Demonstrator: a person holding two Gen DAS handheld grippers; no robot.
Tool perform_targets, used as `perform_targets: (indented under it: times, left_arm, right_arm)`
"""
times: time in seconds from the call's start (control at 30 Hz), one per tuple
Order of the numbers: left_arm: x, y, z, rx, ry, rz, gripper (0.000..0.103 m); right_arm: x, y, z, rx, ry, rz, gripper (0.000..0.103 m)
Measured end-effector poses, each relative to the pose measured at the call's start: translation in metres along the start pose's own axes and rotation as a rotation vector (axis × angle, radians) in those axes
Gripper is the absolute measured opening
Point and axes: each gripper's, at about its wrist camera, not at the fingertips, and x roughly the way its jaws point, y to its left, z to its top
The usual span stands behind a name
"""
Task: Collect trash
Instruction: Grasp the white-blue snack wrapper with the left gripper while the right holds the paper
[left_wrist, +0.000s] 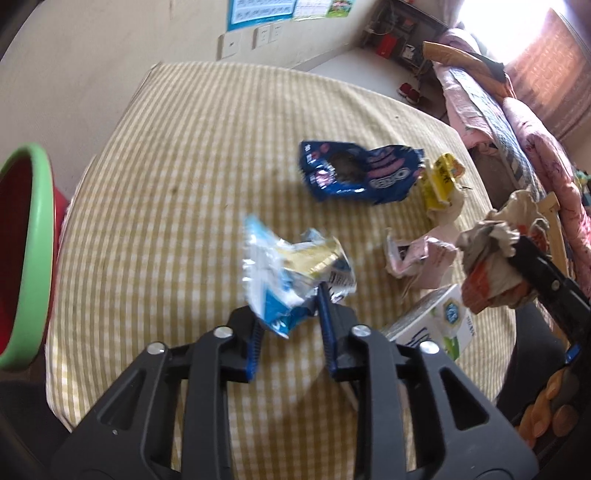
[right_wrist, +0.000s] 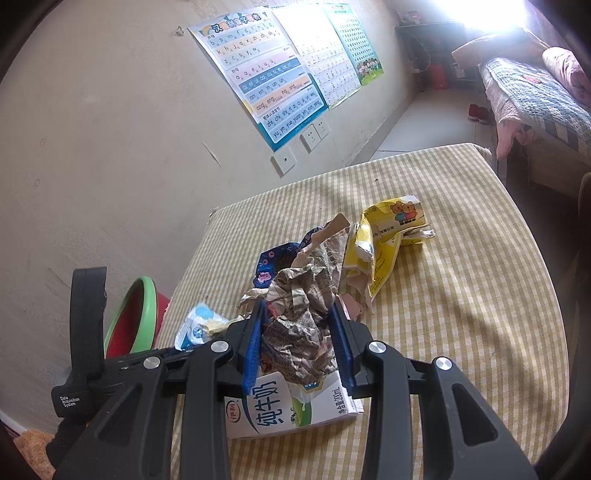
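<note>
Two grips: blue-white wrapper (left_wrist: 291, 273) between left fingers (left_wrist: 327, 314); crumpled paper (right_wrist: 299, 317) between right fingers (right_wrist: 341, 339).

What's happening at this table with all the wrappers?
A person is clearing trash with two hand-held grippers. The left gripper pinches a blue and white wrapper; the right gripper clamps a crumpled paper wad. A milk carton, blue cookie wrapper and yellow packet lie on the checked tablecloth. A green-rimmed bin stands beside it.

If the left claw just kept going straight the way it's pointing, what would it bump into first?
The left claw, shut on a crumpled blue-and-white wrapper, points steeply down, so it would probably meet the checked tablecloth first, short of the blue cookie wrapper. Depth is uncertain.
</note>
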Motion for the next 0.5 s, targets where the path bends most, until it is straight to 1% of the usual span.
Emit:
perform_targets:
  times: [0.07,0.17,0.33,0.5]
  left_arm:
    - [-0.002,0.004,-0.001,-0.015,-0.007,0.002,0.040]
    - [-0.006,0.005,0.002,-0.022,-0.026,0.009,0.049]
    - [-0.004,0.007,0.008,-0.042,-0.030,0.009,0.056]
    - [0.006,0.007,0.017,-0.069,-0.011,-0.008,0.057]
  right_arm:
    - [0.000,0.000,0.000,0.001,-0.001,0.001,0.034]
    - [0.000,-0.001,-0.001,0.005,-0.002,0.006,0.034]
    - [0.002,-0.001,-0.002,0.008,0.003,0.010,0.035]
    - [0.003,-0.001,-0.002,0.007,0.009,0.011,0.035]
